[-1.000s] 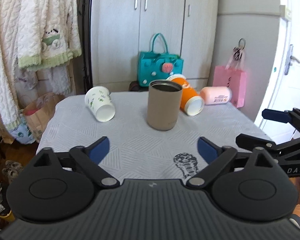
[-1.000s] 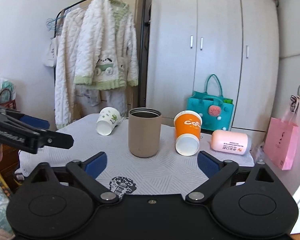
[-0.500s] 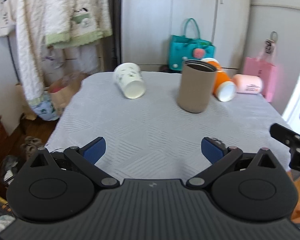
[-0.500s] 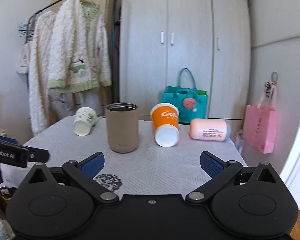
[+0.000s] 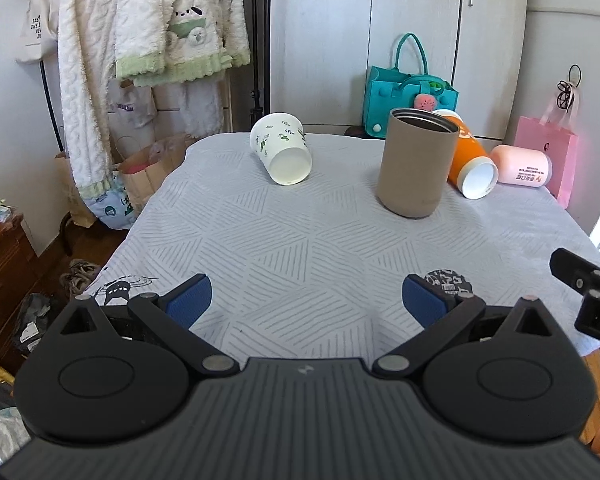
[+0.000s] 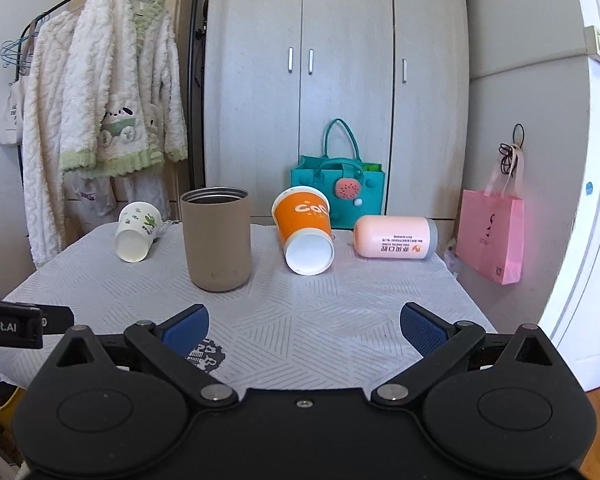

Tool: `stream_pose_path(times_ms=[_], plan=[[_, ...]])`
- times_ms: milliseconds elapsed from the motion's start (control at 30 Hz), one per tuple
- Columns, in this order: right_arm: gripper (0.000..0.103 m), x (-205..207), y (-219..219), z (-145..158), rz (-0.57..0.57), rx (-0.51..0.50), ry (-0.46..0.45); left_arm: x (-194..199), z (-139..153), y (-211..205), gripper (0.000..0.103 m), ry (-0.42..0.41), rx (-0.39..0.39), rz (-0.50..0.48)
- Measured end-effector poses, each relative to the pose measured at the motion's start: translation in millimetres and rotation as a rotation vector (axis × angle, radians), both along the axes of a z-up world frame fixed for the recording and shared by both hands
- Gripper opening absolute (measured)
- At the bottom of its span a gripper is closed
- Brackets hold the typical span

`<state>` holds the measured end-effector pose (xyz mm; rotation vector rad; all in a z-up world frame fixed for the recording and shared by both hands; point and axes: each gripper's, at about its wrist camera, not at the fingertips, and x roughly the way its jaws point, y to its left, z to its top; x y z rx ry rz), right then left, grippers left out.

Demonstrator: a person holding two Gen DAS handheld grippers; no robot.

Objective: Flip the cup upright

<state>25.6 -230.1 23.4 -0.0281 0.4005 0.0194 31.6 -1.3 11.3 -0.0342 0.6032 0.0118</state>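
Observation:
A tan cup (image 5: 417, 168) (image 6: 217, 239) stands upright mid-table. A white leaf-print cup (image 5: 282, 148) (image 6: 137, 232) lies on its side at the far left, mouth toward me. An orange cup (image 5: 469, 164) (image 6: 305, 230) lies tilted behind the tan one. A pink cup (image 5: 521, 166) (image 6: 394, 237) lies on its side at the far right. My left gripper (image 5: 306, 304) and my right gripper (image 6: 304, 328) are both open and empty, over the table's near edge, well short of the cups.
The table has a grey patterned cloth (image 5: 320, 240). A clothes rack with fleece robes (image 5: 148, 40) stands at the left. A teal bag (image 6: 338, 188) sits behind the table and a pink bag (image 6: 492, 236) hangs at the right. Wardrobe doors are behind.
Both grippers have pulled back and away from the cups. The left view has swung left, so the white cup sits nearer its centre. The cups have not moved.

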Motion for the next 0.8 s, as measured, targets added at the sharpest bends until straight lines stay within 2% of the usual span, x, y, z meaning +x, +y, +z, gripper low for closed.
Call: stream_pose_path(times_ms=[167,800], plan=[[0.103,-0.7,1.0,-1.5,-0.028,-0.014,0.004,-0.5,-2.3,-2.1,0.103,0.000,0.001,-0.027],[0.103,-0.1,4.7,-6.4,-0.048,-0.031,0.015,-6.1,-5.6,-5.9,0.103,-0.058,0.070,-0.003]])
